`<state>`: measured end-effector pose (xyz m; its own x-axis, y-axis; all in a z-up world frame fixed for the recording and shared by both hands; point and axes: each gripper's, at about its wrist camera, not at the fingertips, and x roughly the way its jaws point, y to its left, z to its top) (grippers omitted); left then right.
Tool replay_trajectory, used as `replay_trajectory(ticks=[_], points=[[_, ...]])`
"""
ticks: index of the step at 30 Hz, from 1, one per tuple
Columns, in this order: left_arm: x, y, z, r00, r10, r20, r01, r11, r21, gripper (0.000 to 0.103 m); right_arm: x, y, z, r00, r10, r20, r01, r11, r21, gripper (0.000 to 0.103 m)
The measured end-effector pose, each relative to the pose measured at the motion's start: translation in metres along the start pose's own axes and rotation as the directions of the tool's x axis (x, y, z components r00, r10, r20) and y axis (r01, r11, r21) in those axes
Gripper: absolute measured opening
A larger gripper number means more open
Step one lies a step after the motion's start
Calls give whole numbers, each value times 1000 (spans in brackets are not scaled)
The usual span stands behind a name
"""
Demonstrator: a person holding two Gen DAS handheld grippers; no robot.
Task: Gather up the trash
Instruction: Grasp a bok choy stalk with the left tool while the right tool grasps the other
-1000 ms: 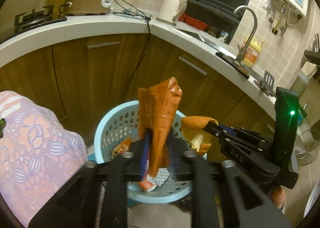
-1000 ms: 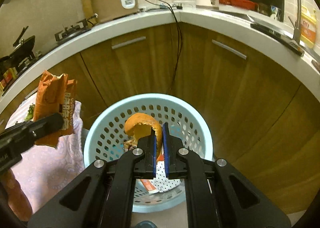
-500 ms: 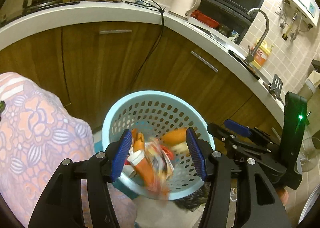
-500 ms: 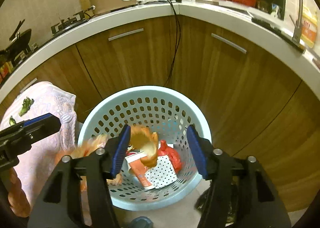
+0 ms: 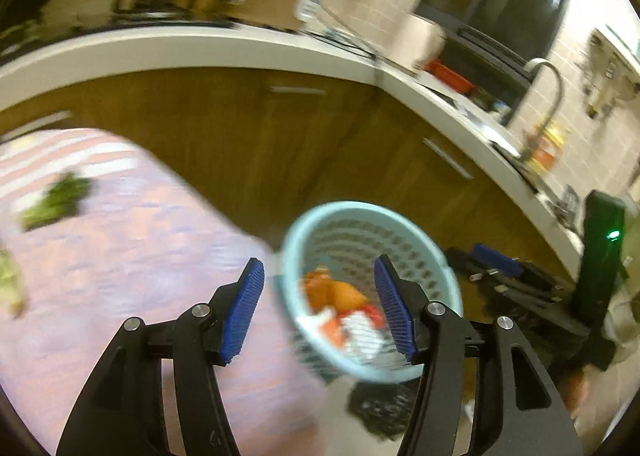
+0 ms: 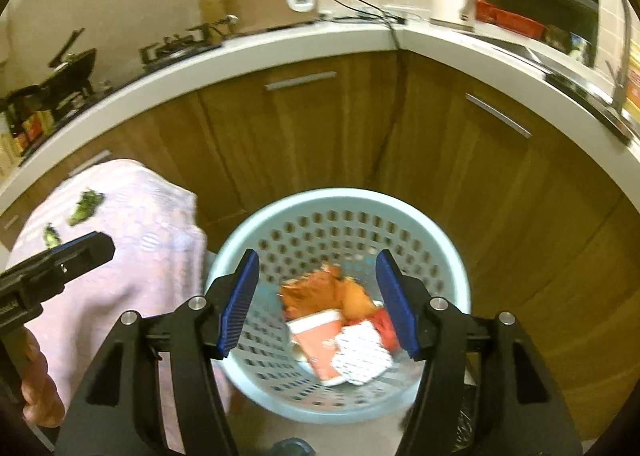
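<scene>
left wrist: looks down-forward, between tablecloth [image 5: 120, 256] and basket [image 5: 372, 370], blurred
right wrist: above basket [image 6: 344, 200], facing cabinets [image 6: 300, 128]
shared: basket, tablecloth, counter

Warm dim light, fisheye-bent edges, left view motion-blurred

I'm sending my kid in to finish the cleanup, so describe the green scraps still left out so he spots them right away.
Start at the wooden cabinets under the white counter, then look left of the light blue basket to the pink patterned cloth. The green scraps lie on its upper part, small dark leafy bits. They are the only green on the pink, and unlike the orange trash, they are outside the basket.
</scene>
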<state>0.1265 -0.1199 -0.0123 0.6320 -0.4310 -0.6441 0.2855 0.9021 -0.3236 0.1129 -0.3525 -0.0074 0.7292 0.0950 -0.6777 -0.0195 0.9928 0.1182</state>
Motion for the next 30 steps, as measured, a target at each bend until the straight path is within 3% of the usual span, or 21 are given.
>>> replay_trajectory(ticks=[2,6,9,12,15,20,26,29,30], points=[[-16,25,0,996,86,15,-85,995,-52,56,-2,20,6,999,43,22,-43,999,-27,57],[-46,80,-1,972,231,49,-219,957,-189,56,-1,60,15,988,146,54,-142,988,-57,57],[-64,119,-2,948,314,43,-289,911,-295,56,5,103,16,974,217,61,-210,972,-110,57],[-70,154,-4,926,377,-13,-355,860,-367,56,16,146,12,963,268,34,-259,951,-167,57],[-61,179,-2,908,408,-96,-412,829,-377,56,21,176,8,957,290,12,-281,936,-213,57],[-45,195,1,902,412,-127,-429,832,-352,56,32,212,12,952,306,-26,-302,915,-268,57],[-25,190,15,851,509,-127,-525,817,-241,57,50,234,21,941,322,-104,-339,896,-289,57],[-22,190,15,825,550,-128,-565,799,-205,38,63,241,21,935,322,-151,-354,888,-293,57],[-25,193,15,826,550,-127,-564,800,-203,32,67,242,22,934,320,-162,-355,889,-290,57]])
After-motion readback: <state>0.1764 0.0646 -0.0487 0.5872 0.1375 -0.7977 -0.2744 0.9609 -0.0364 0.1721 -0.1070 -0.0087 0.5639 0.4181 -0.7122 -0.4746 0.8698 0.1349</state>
